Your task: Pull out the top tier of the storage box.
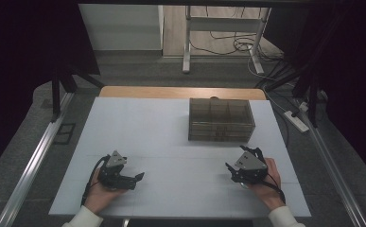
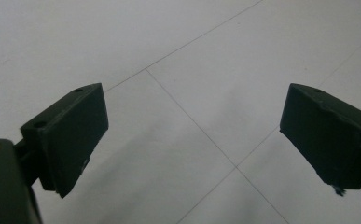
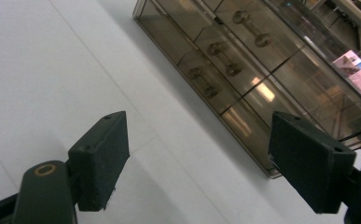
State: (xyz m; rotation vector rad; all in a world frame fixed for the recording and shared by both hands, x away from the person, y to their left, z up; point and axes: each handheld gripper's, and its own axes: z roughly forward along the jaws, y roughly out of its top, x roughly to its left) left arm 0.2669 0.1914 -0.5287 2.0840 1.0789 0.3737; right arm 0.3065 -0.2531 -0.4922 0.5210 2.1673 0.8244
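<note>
Smoky clear drawer box point(image 1: 221, 119) sits shut on the bench point(image 1: 161, 137); left hand-held gripper point(image 1: 135, 178) and right hand-held gripper point(image 1: 231, 168) both released, empty.

Box point(image 1: 221, 120) at 1 o'clock is the sole obstacle; bare table point(image 1: 143, 127) from 9 to 12.

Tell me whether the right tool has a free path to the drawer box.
Probably yes: the right tool is open and bare white table lies between it and the drawer box.
</note>
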